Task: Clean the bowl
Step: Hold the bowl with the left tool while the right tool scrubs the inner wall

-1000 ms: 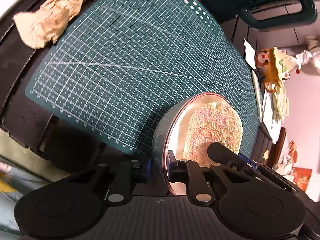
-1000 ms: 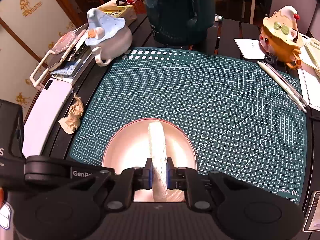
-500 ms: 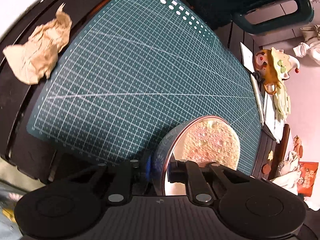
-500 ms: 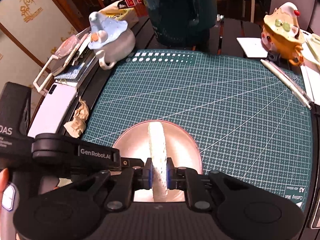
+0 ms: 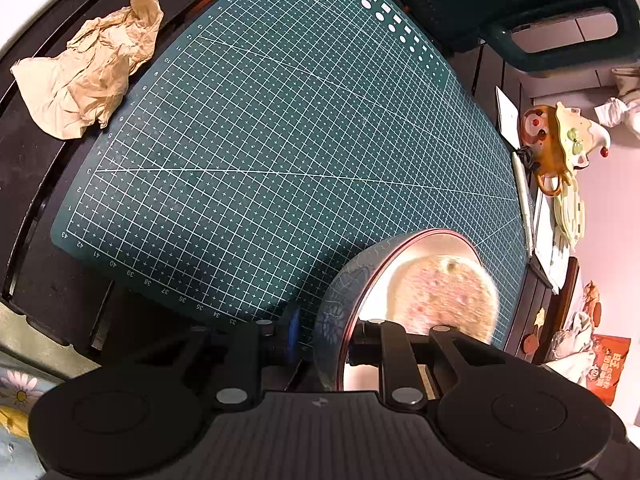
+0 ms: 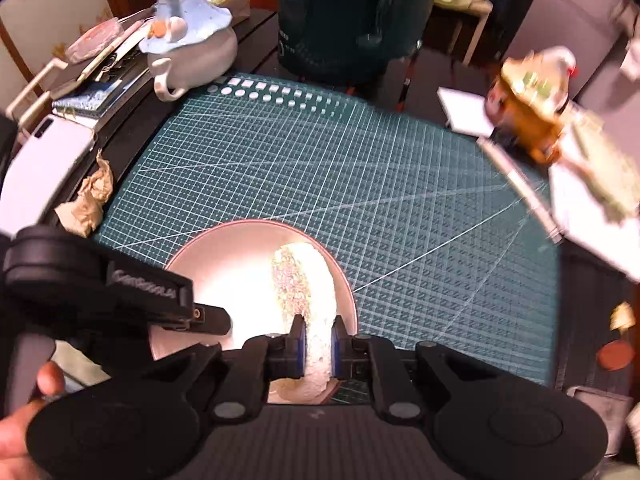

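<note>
The bowl (image 6: 224, 264), pale pink inside with a patterned blue-grey outer wall (image 5: 340, 280), sits on the green cutting mat (image 5: 280, 140) near its front edge. My left gripper (image 5: 326, 338) straddles the bowl's near rim and its jaws are opening. The blue pad (image 5: 294, 332) stands clear of the outer wall, and the other finger (image 6: 208, 316) is inside the bowl. My right gripper (image 6: 318, 344) is shut on a round speckled sponge (image 6: 304, 280). The sponge (image 5: 440, 292) stands on edge against the bowl's inside at its right.
Crumpled brown paper (image 5: 88, 76) lies off the mat's left edge. A white teapot with a blue hat lid (image 6: 188, 52), a dark green jug (image 6: 344, 20), an orange figurine mug (image 6: 528, 100), a white phone (image 6: 44, 168) and pens ring the mat. A hand (image 6: 24, 432) holds the left gripper.
The left jaws have spread off the bowl's wall. The right gripper has swung the sponge toward the bowl's right side and tilted it.
</note>
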A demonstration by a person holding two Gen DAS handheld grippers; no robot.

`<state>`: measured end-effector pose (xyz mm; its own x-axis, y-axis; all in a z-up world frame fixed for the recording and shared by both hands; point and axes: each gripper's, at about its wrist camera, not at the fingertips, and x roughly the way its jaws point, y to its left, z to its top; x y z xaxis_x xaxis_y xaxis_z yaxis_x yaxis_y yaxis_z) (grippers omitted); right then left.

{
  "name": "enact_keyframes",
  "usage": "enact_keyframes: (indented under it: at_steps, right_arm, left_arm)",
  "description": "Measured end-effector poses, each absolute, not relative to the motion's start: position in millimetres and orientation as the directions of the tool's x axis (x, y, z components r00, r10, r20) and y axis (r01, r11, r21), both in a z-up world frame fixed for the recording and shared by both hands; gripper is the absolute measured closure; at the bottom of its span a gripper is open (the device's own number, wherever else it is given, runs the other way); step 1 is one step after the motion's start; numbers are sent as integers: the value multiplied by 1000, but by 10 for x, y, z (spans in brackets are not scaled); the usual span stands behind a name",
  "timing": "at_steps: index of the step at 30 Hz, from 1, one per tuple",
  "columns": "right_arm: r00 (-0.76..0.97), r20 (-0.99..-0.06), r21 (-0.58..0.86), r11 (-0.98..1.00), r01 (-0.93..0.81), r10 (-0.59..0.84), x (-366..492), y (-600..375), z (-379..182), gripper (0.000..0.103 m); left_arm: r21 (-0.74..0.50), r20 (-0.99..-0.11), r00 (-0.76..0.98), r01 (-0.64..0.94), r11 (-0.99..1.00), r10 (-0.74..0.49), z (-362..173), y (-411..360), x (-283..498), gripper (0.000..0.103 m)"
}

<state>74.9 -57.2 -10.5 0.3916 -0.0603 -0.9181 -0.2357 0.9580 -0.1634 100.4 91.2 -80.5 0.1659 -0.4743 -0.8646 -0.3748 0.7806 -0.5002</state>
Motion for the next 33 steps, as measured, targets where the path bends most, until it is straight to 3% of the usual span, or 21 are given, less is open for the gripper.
enact_keyframes:
  at_steps: [3,6,12,17,24,33]
  right_arm:
    - [508,-842,-331,916,-226,-179,573,-400,20,92]
    - [567,-806,-339,917,-209,-169,504,-379,187,92]
    - [445,-892,-12,979,-201,80,698,-696,212,92]
    - [302,-943,88,980,-179,140,896,-732,-162,92]
    - [348,-937,-105,976,-191,-32,789,-587,-200,92]
    - [509,-859,-154,975,-161,-51,573,-650,351,92]
  left_arm:
    - [-502,-863,166,-378,778,-477,-813,931,997,82]
    - [-506,-861,167,-386,772,-481,-825,945,994,82]
    - [-509,-858,167,-392,766,-485,-842,953,993,82]
    - [-508,-859,162,-399,764,-486,-793,964,988,82]
    - [-500,-864,163,-382,777,-476,-778,913,999,81]
    - [-502,-863,164,-388,773,-478,-824,870,1029,81]
